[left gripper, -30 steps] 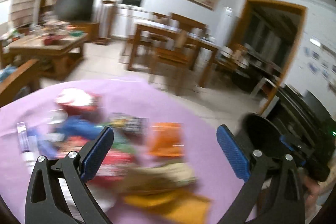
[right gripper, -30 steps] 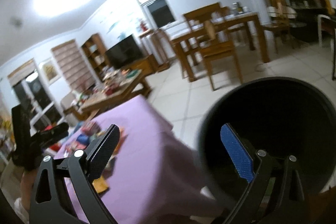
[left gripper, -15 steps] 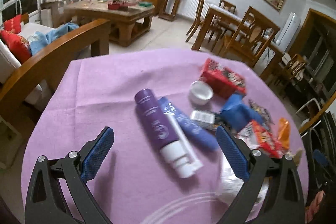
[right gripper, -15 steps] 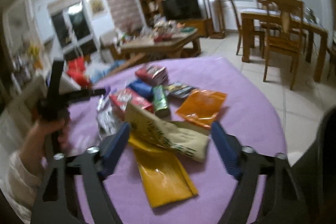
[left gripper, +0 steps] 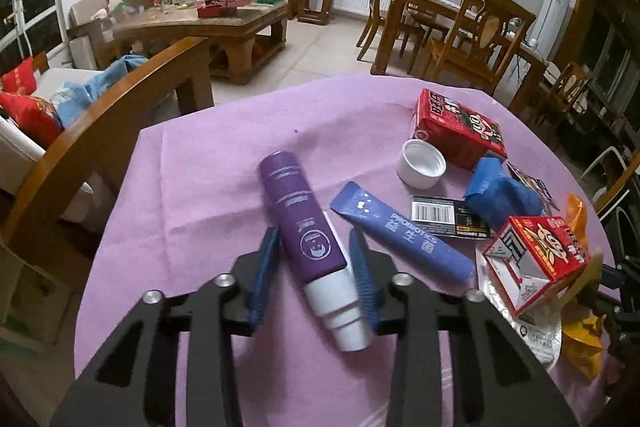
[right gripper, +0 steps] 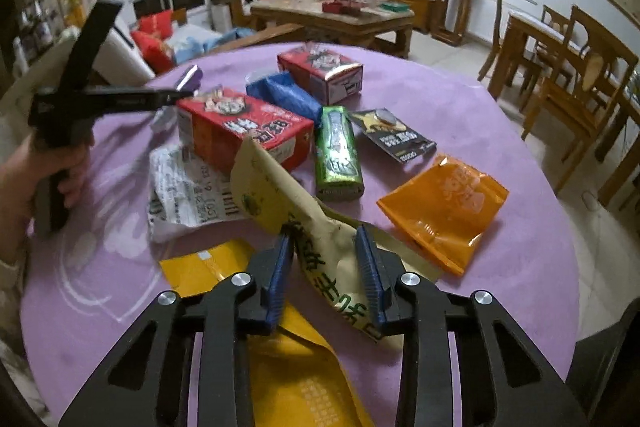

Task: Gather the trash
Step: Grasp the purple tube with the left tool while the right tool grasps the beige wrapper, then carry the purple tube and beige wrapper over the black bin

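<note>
Trash lies on a round table with a purple cloth [left gripper: 200, 155]. My left gripper [left gripper: 314, 267] is shut on a purple tube [left gripper: 298, 219] with a white cap, near its cap end. A blue tube [left gripper: 404, 237] lies just right of it. My right gripper [right gripper: 326, 271] is shut on a crumpled tan paper bag [right gripper: 280, 195], which lies over a yellow envelope [right gripper: 304, 375]. The left gripper also shows in the right wrist view [right gripper: 176, 95], held by a hand at the left.
Around are red cartons [left gripper: 456, 127] [right gripper: 244, 127], a white cap [left gripper: 421, 163], a blue bag [right gripper: 284, 95], a green pack [right gripper: 338, 155], an orange pouch [right gripper: 444, 207], a black packet [right gripper: 394, 135] and a printed plastic wrapper [right gripper: 188, 191]. A wooden armrest [left gripper: 100, 123] stands left of the table.
Both grippers swung back from a black bin toward the table, came down onto it and closed: the left on the purple tube, the right on the tan paper bag.
</note>
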`<state>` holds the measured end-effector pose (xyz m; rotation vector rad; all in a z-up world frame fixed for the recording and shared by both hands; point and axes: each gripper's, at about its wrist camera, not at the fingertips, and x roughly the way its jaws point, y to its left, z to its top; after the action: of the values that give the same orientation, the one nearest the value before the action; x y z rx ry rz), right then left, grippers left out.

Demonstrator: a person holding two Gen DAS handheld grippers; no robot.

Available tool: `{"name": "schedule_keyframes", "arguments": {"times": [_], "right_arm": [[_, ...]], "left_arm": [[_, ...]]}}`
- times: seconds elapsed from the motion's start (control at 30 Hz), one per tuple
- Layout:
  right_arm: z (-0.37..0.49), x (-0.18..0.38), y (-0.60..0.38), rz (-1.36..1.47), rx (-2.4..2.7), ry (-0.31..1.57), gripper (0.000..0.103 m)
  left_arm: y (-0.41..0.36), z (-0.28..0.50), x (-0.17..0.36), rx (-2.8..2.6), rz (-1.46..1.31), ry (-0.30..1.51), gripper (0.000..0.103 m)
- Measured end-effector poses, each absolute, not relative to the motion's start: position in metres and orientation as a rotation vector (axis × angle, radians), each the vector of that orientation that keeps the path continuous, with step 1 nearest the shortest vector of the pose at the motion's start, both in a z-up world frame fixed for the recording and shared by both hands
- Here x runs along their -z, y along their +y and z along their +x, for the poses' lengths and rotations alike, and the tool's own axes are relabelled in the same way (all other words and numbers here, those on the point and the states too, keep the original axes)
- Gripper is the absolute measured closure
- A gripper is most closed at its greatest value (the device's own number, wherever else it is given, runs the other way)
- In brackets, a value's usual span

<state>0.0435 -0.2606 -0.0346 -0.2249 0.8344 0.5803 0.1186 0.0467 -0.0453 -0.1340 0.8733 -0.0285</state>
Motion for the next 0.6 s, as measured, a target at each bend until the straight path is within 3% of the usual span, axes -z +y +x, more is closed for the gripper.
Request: {"name": "schedule_keyframes", "arguments": {"times": [0.17,0.6], "right_arm": [[0.030,0.013,-0.278,-0.099,-0.601,0.795,0.075],[-0.011,-0.040,-0.336,0.201,-0.648,0.661,0.075]], "left_arm": [[0.052,0.116,0.044,0.101,-0.192,0.889,0.078],[0.043,0.080,0.005,0.256,-0.261,0.723,0.078]]}}
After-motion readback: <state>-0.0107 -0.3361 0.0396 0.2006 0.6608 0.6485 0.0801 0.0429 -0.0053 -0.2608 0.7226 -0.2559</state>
